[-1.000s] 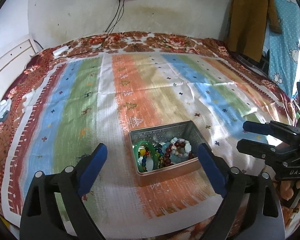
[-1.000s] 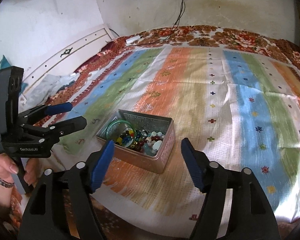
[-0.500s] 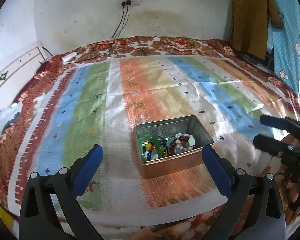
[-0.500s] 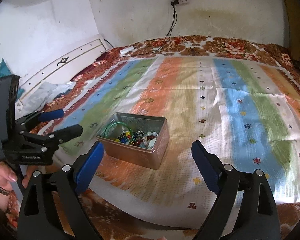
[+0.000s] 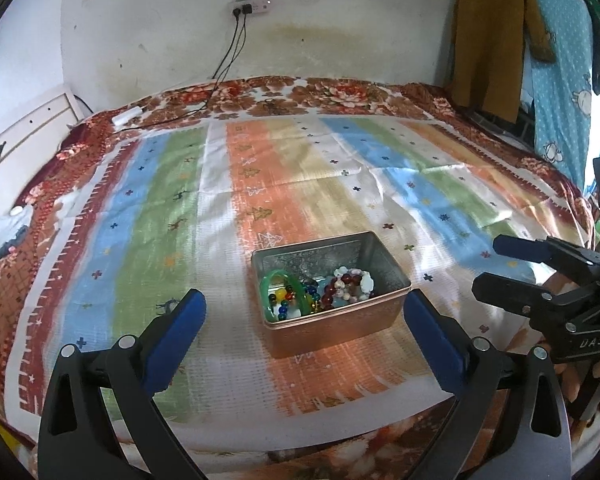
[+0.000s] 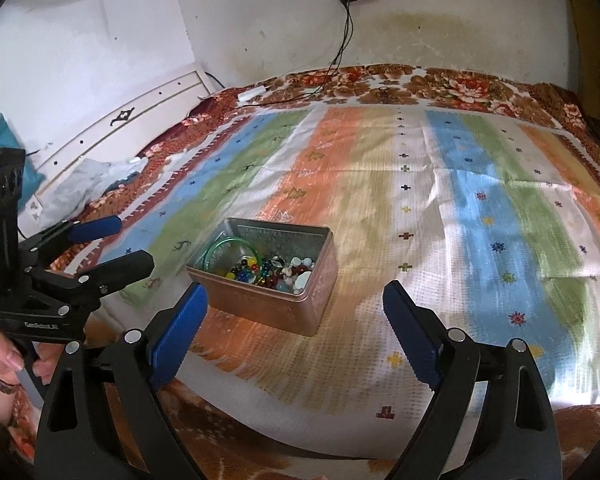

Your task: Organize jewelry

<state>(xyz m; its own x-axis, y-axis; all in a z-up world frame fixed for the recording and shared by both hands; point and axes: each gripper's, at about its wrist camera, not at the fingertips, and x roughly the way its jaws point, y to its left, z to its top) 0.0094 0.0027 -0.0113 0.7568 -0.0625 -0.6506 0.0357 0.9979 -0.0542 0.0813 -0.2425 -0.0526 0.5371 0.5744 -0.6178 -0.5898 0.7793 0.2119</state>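
Sitting near the front edge of a striped cloth spread over a floral bedcover, the copper-coloured tin is open at the top and loaded with jewelry. Look inside from the left wrist view: a green bangle leans at the left end, small coloured beads lie jumbled beside it, and a bracelet of dark red and white beads is heaped toward the right end. From the right wrist view the same tin shows the bangle tilted against the far left wall, with a white oval stone near the front right corner.

Both tools hover short of the box, touching nothing. The left gripper has its blue pads spread wide, the tin framed between them but lying farther out on the cloth. The right gripper also has its fingers well apart, nothing between them, the tin ahead and a little to the left.

Each tool shows up in the other's camera: the right one at the right edge, the left one at the left edge, with a hand on its grip. On the wall behind, a power strip feeds black cables down to the bed.
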